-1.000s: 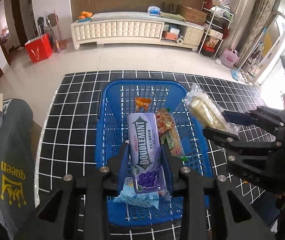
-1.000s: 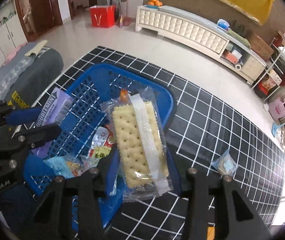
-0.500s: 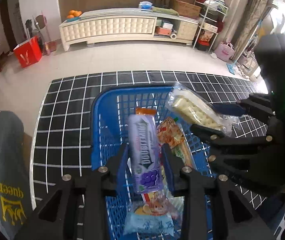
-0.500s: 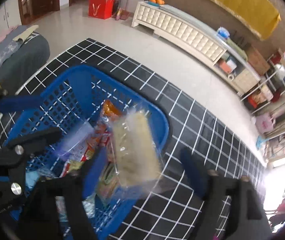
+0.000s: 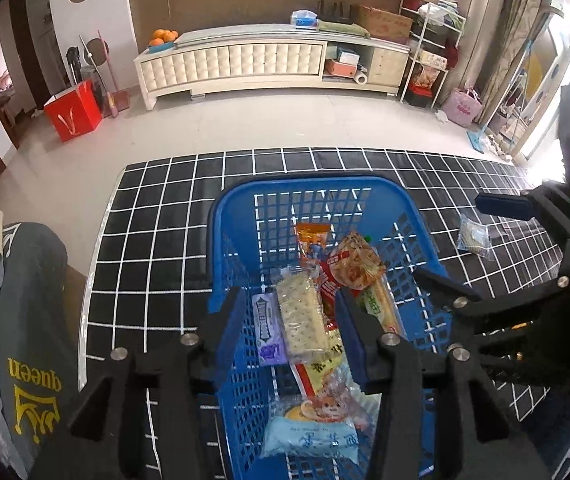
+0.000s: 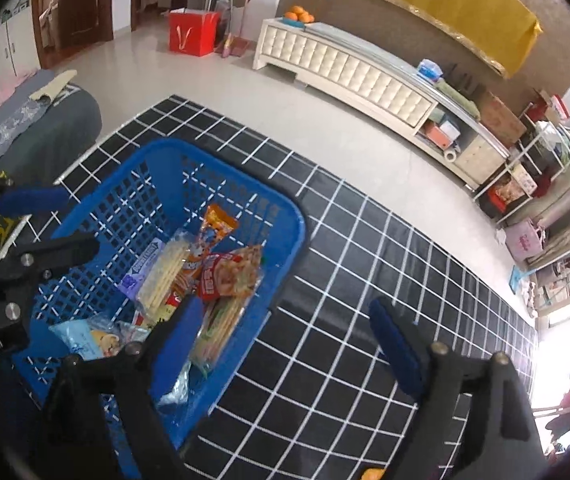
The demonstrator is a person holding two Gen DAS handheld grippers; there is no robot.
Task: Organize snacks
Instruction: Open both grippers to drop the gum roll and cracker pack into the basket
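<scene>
Now, both claws opening and empty, left claw (image 5: 291,320) above cracker pack (image 5: 300,320) in blue basket (image 5: 229,216)

1. The left wrist camera rides on the left gripper (image 5: 291,328), close above the near end of the blue basket (image 5: 309,188), looking steeply down along its fingers and out toward the long cream cabinet (image 5: 237,64) at the far wall.
2. The right wrist camera sits on the right gripper (image 6: 283,344), just off the blue basket's (image 6: 221,160) right edge, tilted down across the black grid mat (image 6: 365,280) toward the same cabinet (image 6: 345,76).
3. Both views share the basket, mat, cabinet and red bag (image 5: 73,114) (image 6: 193,32).
4. Each camera catches the other gripper at its frame edge.
</scene>
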